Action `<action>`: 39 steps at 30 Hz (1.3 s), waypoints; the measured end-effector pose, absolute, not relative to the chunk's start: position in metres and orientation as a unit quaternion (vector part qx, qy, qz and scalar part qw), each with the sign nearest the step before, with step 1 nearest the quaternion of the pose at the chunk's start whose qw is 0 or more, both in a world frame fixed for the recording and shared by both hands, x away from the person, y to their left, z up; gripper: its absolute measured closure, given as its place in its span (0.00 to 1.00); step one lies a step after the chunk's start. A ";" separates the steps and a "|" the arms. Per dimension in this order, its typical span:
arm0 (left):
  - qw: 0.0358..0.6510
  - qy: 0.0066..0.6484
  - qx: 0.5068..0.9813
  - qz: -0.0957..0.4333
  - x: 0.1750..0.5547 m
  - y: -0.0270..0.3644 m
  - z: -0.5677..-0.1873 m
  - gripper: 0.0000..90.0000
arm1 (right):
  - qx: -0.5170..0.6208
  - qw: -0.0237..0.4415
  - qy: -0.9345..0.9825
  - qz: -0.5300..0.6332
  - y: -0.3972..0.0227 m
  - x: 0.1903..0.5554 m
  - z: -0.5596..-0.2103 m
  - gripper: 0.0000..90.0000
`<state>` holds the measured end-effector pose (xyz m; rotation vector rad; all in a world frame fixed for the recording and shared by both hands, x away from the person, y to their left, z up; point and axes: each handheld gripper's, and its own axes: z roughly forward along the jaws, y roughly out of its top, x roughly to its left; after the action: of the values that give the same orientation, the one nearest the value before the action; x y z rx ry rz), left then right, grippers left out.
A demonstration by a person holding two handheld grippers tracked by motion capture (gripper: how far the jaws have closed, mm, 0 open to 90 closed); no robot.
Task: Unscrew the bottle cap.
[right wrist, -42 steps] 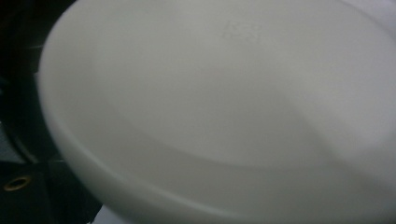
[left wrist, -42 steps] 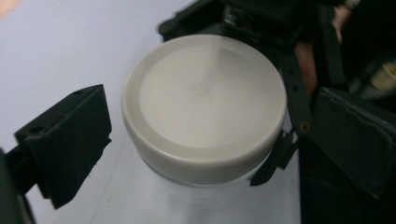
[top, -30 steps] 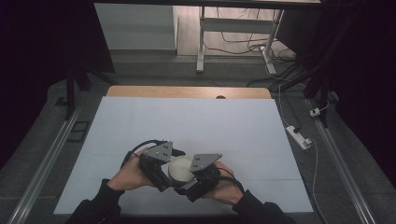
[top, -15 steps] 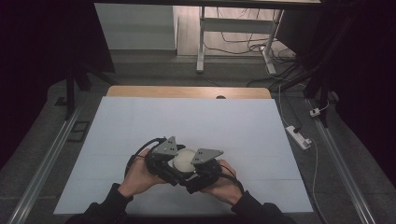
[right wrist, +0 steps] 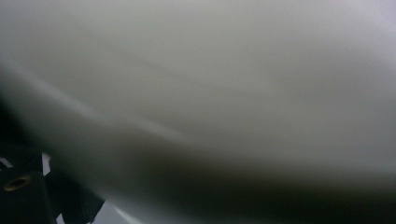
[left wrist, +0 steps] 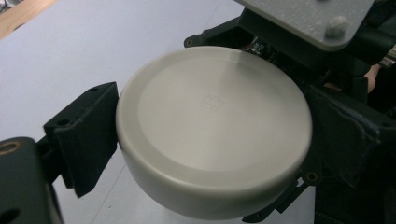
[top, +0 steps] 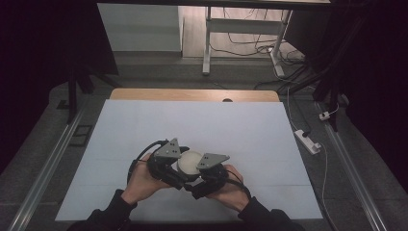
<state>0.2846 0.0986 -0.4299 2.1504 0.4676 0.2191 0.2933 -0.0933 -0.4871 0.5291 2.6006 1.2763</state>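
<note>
**White dish caught between two grippers**

Here, a round white dish sits upside-down, just above the table's near middle; the left gripper pinches its rim side to side; the right gripper crowds opposite, its grip impossible to tell.

white round lid | flat face up | apparently clamped between both grippers
</note>
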 end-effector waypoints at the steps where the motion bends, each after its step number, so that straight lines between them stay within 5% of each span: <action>1: 0.448 0.189 0.869 0.089 0.285 0.099 -0.430 0.09 | 0.179 0.098 0.879 0.431 -0.093 0.293 -0.487 0.07; 25: 0.468 0.202 0.853 0.112 0.284 0.113 -0.422 0.10 | 0.172 0.093 0.881 0.430 -0.094 0.293 -0.489 0.07; 39: 0.432 0.188 0.879 0.078 0.290 0.105 -0.437 0.09 | 0.168 0.096 0.885 0.425 -0.093 0.292 -0.490 0.07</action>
<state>0.2899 0.1049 -0.4366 2.1905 0.4692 0.1957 0.2919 -0.0932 -0.4900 0.4975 2.6211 1.2581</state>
